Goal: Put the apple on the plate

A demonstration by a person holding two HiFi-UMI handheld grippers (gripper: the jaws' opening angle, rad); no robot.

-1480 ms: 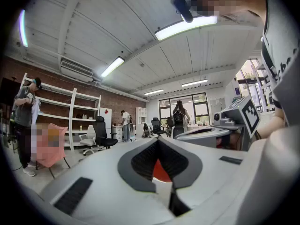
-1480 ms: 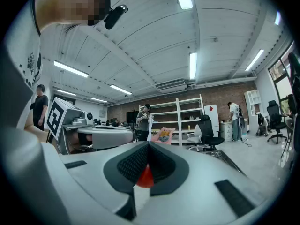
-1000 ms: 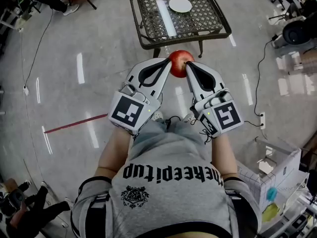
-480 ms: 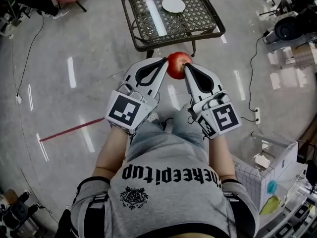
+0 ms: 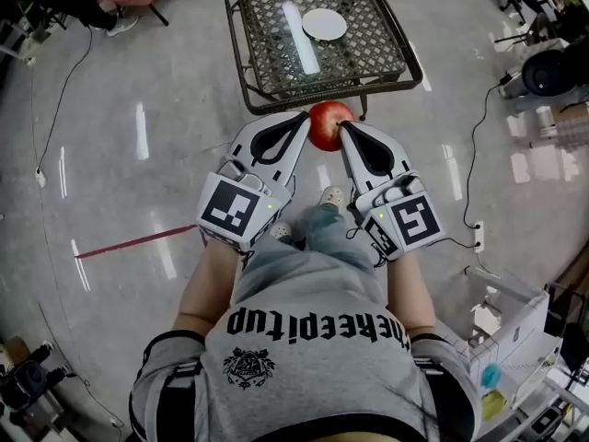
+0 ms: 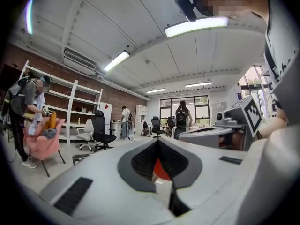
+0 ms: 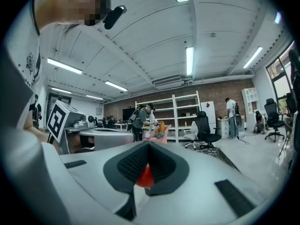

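A red apple (image 5: 329, 123) is pinched between the tips of my two grippers, held in the air in front of the person's body. My left gripper (image 5: 305, 117) presses it from the left and my right gripper (image 5: 344, 128) from the right; each one's own jaws are shut with nothing inside them. The apple (image 6: 161, 170) shows as a red patch through the gap in the left jaws, and the apple (image 7: 145, 176) likewise in the right gripper view. A small white plate (image 5: 324, 23) lies on a dark metal lattice table (image 5: 260, 85) just beyond the apple.
A long white streak (image 5: 299, 37) runs beside the plate. Cables cross the grey floor, with a socket strip (image 5: 477, 237) at right and a red tape line (image 5: 133, 241) at left. Boxes (image 5: 508, 331) stand at lower right, chair bases at the top corners.
The table has come closer and shifted slightly in view as the person moves toward it. Both grippers keep the apple pinched between them.
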